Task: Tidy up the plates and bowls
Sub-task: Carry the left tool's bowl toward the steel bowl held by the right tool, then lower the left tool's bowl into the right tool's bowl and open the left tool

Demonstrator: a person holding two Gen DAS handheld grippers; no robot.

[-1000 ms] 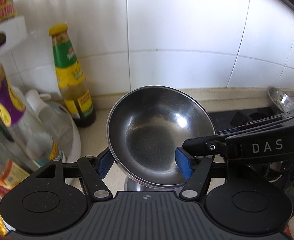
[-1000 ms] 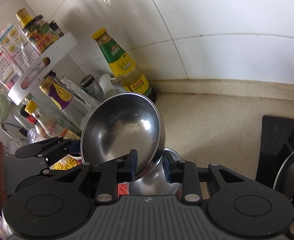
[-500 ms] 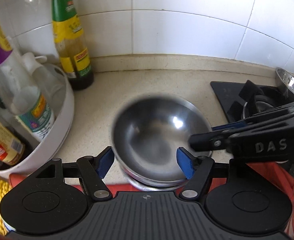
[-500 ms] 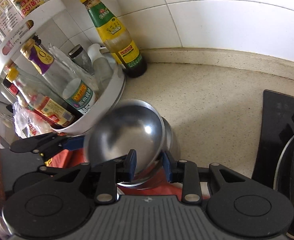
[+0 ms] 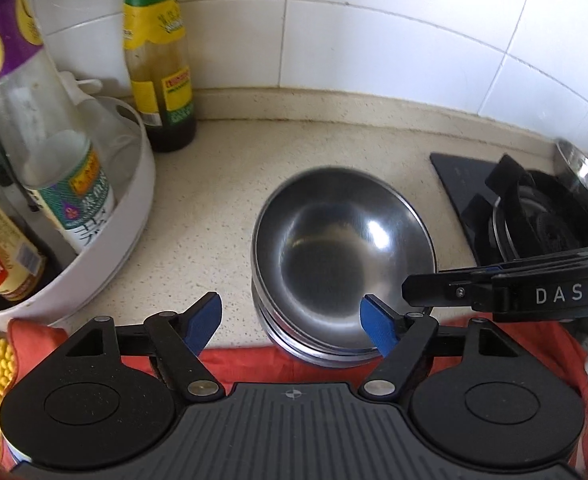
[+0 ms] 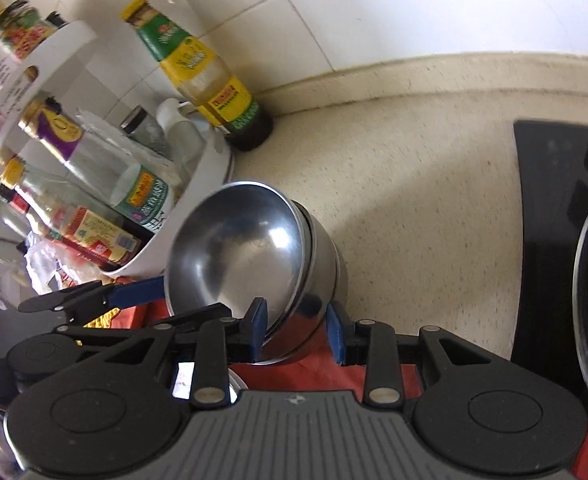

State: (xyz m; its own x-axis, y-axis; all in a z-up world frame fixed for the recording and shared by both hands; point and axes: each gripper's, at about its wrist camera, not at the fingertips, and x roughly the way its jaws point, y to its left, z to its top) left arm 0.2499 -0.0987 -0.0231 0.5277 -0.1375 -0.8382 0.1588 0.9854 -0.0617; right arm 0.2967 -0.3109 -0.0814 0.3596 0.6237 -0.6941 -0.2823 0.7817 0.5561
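A steel bowl (image 5: pixel 341 256) rests on top of a stack of steel bowls (image 5: pixel 317 350) at the counter's front edge. It also shows in the right wrist view (image 6: pixel 238 248), tilted on the stack (image 6: pixel 325 264). My right gripper (image 6: pixel 295 334) is open, its pads on either side of the bowl's near rim without pinching it. Its arm (image 5: pixel 513 290) reaches in from the right in the left wrist view. My left gripper (image 5: pixel 290 320) is open and empty, just in front of the stack; its fingers (image 6: pixel 94 296) show at the left in the right wrist view.
A white condiment rack (image 5: pixel 106 240) with several bottles stands at the left. A green-and-yellow sauce bottle (image 5: pixel 160 68) stands against the tiled wall. A black gas stove (image 5: pixel 533 208) is at the right. A red cloth (image 5: pixel 246 364) lies under the stack.
The right gripper lowered the tilted bowl onto the stack and opened off its rim. Both grippers came down toward the counter; the left stayed open.
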